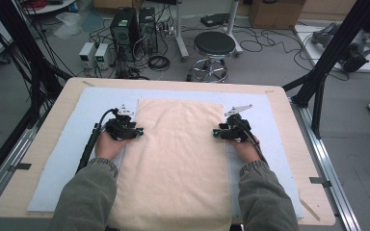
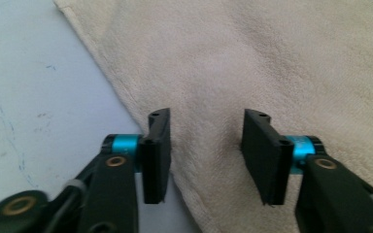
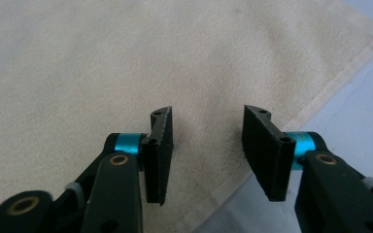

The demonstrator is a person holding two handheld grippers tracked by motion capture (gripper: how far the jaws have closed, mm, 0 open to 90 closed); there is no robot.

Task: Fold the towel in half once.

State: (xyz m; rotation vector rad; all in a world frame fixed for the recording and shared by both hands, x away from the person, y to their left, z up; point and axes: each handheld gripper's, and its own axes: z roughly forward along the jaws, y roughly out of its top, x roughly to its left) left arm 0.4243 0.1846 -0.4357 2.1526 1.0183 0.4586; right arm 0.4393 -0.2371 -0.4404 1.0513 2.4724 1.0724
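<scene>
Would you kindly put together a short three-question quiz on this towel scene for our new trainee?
1. True or false: the cream towel lies flat on a pale mat that covers the wooden table.
2. Which edge of the towel is the left gripper at? A) near edge B) left edge C) far edge
3. Fill in: the right gripper has towel between its fingers, yet there is a visible ____ between them.

Key
1. True.
2. B: the towel's hem runs under its fingers, with the mat beside it.
3. Gap: the fabric lies flat, not pinched.
</scene>
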